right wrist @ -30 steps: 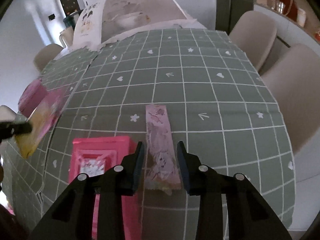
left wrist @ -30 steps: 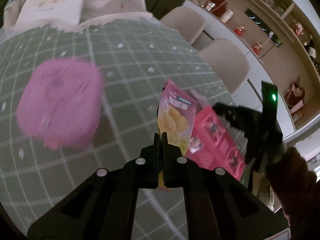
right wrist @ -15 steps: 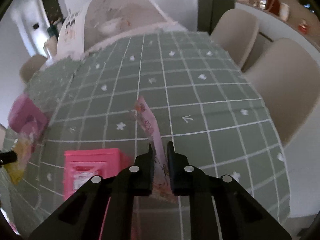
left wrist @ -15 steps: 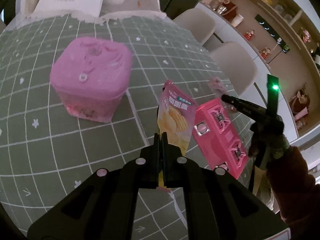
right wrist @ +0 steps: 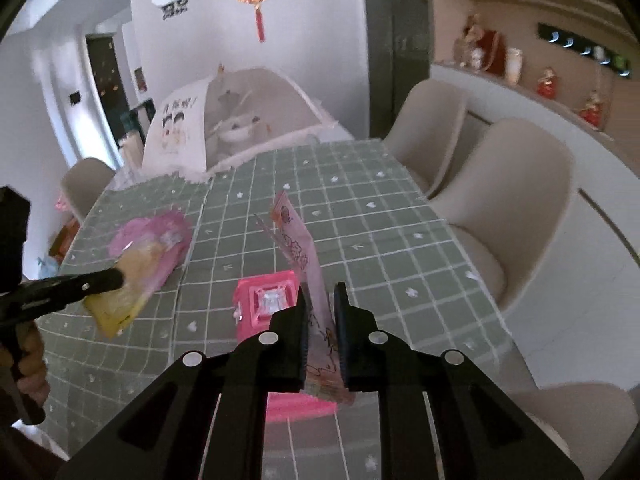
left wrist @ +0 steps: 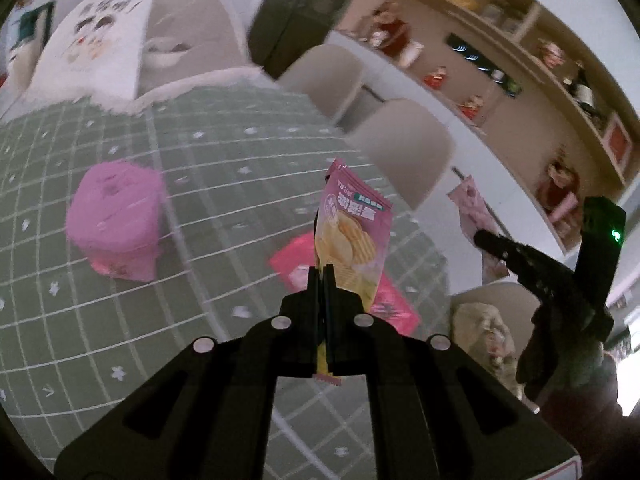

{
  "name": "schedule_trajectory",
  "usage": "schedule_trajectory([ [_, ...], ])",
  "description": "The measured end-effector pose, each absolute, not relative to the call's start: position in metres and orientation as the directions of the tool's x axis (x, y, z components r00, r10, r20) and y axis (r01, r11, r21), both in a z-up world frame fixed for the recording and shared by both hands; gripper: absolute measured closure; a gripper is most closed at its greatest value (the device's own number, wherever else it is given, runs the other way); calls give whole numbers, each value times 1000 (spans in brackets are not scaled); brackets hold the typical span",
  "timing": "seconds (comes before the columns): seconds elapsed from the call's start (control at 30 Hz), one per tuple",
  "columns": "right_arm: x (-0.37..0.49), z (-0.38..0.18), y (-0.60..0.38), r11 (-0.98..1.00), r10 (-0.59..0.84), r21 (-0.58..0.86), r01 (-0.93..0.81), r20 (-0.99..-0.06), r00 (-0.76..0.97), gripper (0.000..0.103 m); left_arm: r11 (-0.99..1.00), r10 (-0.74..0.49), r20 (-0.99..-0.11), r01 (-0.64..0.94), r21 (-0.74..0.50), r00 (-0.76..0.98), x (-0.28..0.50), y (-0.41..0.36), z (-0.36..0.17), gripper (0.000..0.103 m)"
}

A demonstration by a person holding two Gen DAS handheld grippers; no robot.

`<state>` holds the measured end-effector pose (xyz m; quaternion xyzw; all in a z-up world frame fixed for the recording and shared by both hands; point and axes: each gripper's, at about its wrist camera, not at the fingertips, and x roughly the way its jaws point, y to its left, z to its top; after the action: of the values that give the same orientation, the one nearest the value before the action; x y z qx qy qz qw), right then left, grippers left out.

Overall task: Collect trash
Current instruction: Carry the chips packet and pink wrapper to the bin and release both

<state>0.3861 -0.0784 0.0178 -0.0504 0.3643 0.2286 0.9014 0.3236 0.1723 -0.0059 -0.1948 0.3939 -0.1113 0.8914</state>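
Clamping a chip bag (left wrist: 352, 236) edge-on, the left gripper (left wrist: 323, 280) has its jaws pressed flat together on the bag's lower edge, and the bag stands up at frame centre, clear of the table (left wrist: 200, 184). Over in the right wrist view, the right gripper (right wrist: 322, 304) pinches a long pink wrapper (right wrist: 304, 256), jaws nearly closed with just the wrapper's thickness between them; the strip rises up the middle of the frame, off the cloth.

Below both, a flat pink box (right wrist: 266, 304) lies on the green checked cloth, just under the wrapper in the right view and lower centre behind the chip bag in the left. A pink tub (left wrist: 116, 228) sits at left centre of the left view, well apart from the box. A white food cover (right wrist: 240, 120) stands at the far end, upper centre. Two beige chairs (right wrist: 516, 216) line the table's right edge, with a shelf of figurines (left wrist: 500, 80) beyond.

Open cloth spreads between tub and box. The near table edge runs along the bottom of both views.
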Motion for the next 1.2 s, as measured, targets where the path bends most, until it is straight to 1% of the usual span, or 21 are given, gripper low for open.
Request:
schedule_trajectory([
  [0.17,334,44,-124,928,311,47,-371,-648,695,90,874,-454,-613,189,-448,647,319,117,16,101],
  [0.23,314,51,-148,946,268,32,-323,-637,723,90,858,-495,-607,236,-457,622,319,92,19,101],
  [0.4,271,53,-207,981,163,21,-193,-628,761,90,812,-583,-614,360,-459,533,317,16,17,101],
  [0.53,238,48,-253,996,86,23,-92,-629,773,90,775,-628,-629,437,-456,459,308,-41,9,101],
  [0.7,204,39,-303,999,9,36,17,-627,779,90,730,-660,-664,512,-454,352,302,-111,-12,101],
  [0.8,191,35,-325,997,-10,49,53,-625,780,90,719,-658,-682,535,-444,319,304,-143,-26,100],
  [0.9,182,25,-343,995,-8,74,70,-632,775,90,716,-651,-703,538,-445,286,313,-172,-44,100],
  [1.0,181,14,-349,993,8,94,69,-645,765,90,702,-660,-718,520,-486,220,321,-189,-64,99],
  [1.03,182,9,-351,992,19,106,67,-651,759,90,704,-658,-723,512,-492,209,322,-193,-68,94],
  [1.07,185,5,-350,991,28,116,65,-656,754,90,709,-652,-731,501,-496,200,323,-195,-73,91],
  [1.13,191,-6,-352,989,56,141,53,-669,741,90,726,-642,-738,475,-497,208,324,-195,-78,75],
  [1.2,198,-16,-350,987,80,156,37,-681,728,90,738,-638,-736,455,-498,229,322,-190,-77,69],
])
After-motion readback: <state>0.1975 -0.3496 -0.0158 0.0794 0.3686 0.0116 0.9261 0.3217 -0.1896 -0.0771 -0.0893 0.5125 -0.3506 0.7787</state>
